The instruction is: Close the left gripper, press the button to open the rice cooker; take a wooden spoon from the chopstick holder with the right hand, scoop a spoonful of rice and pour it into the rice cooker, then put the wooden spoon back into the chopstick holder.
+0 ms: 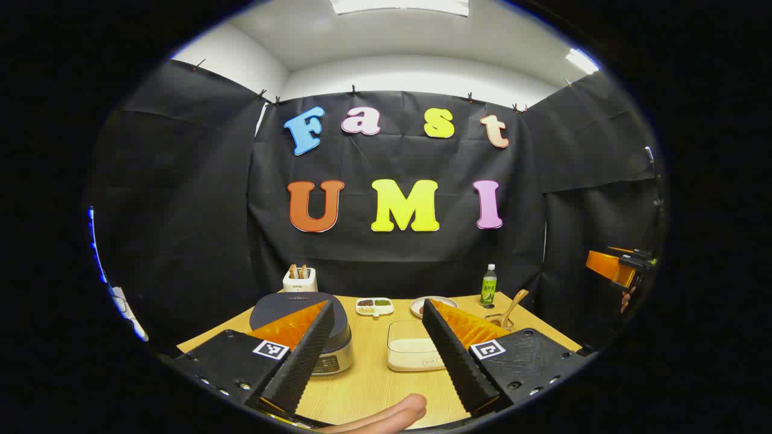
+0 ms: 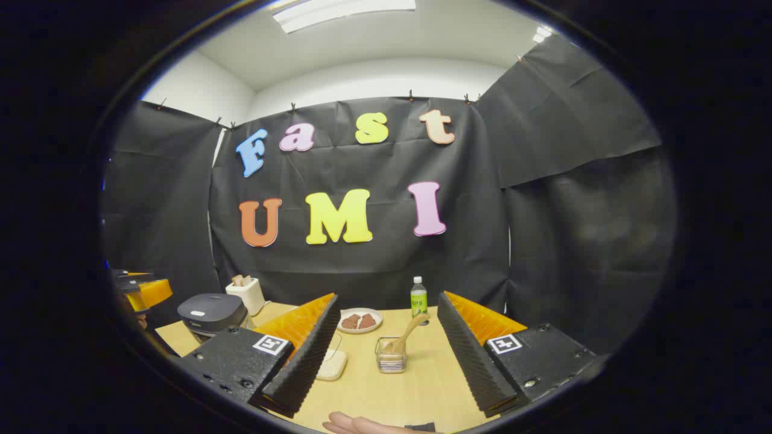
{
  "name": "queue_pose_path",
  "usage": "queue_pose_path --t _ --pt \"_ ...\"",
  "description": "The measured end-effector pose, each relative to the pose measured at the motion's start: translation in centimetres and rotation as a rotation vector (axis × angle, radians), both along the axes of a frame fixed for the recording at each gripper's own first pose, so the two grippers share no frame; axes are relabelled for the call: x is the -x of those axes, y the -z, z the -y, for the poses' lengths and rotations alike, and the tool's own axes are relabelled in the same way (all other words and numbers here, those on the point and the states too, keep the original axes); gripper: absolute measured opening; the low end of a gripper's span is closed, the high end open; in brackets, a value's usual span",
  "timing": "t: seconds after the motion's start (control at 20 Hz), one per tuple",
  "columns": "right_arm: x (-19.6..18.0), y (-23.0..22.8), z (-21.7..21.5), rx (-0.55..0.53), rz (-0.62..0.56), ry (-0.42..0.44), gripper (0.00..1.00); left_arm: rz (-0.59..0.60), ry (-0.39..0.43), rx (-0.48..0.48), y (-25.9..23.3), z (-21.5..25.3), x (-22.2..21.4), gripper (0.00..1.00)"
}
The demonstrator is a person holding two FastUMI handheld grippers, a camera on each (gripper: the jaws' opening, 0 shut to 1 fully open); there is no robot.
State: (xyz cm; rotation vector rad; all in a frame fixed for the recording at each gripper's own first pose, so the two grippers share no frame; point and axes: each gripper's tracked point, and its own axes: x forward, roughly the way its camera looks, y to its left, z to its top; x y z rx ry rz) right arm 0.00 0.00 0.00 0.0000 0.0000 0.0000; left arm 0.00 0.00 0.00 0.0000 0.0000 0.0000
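Wooden worktop ahead: closed rice cooker lies just beyond the spread left tongs, left of centre; right tongs also spread.

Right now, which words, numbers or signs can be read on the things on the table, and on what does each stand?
Bottle label: too small to read.
Rice cooker front panel: blurred.
Rice box front mark: blurred.
Square markers: patterns, no words.
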Motion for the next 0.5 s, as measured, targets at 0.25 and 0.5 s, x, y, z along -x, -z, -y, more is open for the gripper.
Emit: queue_pose_path --t 0.25,0.5 --pt "0.9 -0.7 0.1 0.021 0.03 -0.014 1.0 0.009 -0.047 0.036 -0.4 -1.7 0.1 0.94" --pt "1.7 -0.2 0.6 -0.003 0.027 -0.022 1.0 -0.022 -0.058 0.038 0.1 -2.6 -0.2 0.94"
